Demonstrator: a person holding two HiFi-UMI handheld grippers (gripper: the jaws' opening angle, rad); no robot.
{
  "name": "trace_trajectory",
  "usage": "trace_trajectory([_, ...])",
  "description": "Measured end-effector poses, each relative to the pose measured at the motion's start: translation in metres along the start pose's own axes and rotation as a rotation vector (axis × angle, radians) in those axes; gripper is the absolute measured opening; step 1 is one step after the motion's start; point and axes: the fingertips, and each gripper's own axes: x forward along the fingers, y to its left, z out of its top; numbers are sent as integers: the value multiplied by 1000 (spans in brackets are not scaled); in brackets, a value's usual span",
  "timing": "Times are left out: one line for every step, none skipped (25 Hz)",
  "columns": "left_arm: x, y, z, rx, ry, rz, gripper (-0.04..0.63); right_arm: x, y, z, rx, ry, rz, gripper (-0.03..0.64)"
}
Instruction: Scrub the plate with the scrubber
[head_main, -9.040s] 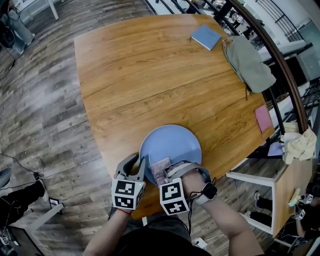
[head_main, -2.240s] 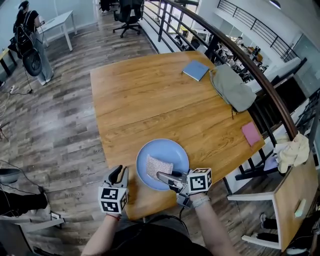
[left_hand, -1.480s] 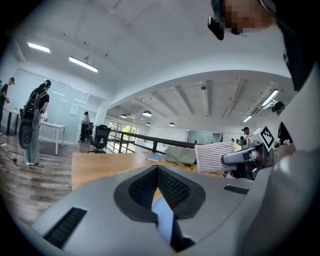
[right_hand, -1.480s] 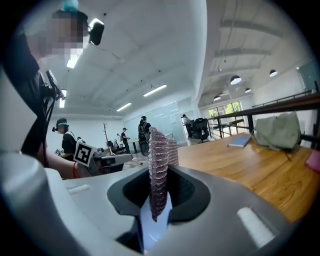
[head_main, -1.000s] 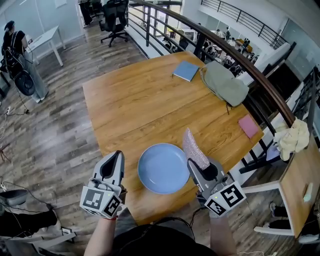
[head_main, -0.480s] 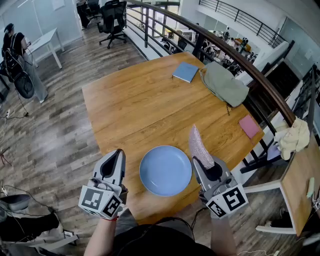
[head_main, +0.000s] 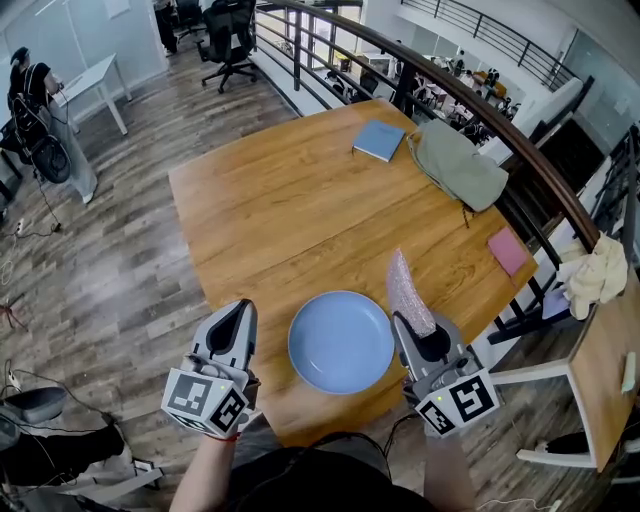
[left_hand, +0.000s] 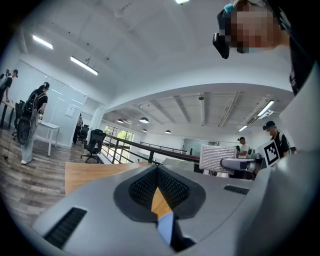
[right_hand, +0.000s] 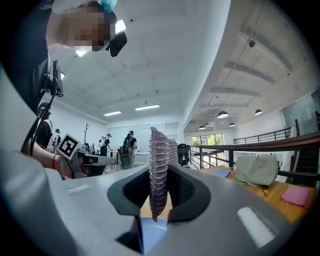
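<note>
Blue plate (head_main: 341, 341) flat on table (head_main: 280, 200); scrubber (head_main: 408, 295) upright, aloft

The plate (head_main: 341, 341) lies on the table (head_main: 270, 200) between the two tools, just right of the left gripper (head_main: 238, 312) and just left of the right gripper (head_main: 417, 326). The scrubber (head_main: 406, 290) stands up between the right gripper's jaws, beside the plate. Far ahead of that gripper lie a notebook (head_main: 379, 140) and, right of it, a bag (head_main: 460, 165); a pad (head_main: 508, 250) lies ahead to its right

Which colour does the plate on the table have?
The plate is plain light blue; the head view shows it best.
</note>
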Motion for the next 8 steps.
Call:
trace_trajectory([0,2,-2,-1,6,2,-3,1,0,-1,1,0,-2,81])
trace_trajectory([-1,4,-3,-2,11,4,-3,2,0,-2,2,0,-3,81])
trace_trajectory([0,6,-5,-4,15,5,-3,4,0,-3,2,1,-4,81])
trace_trajectory([1,9,-6,-6,19,7,-3,6,0,-3,2,2,-4,81])
trace_trajectory([1,12,-7,-7,21,9,-3,9,1,-4,2,2,-3,81])
trace_trajectory([1,15,-8,-9,22,12,-3,11,1,-4,3,1,-2,81])
trace_trajectory([2,18,-8,-10,23,14,-3,14,2,-4,2,-1,-1,81])
trace_trajectory([2,21,-9,-11,24,17,-3,17,4,-4,2,-3,0,81])
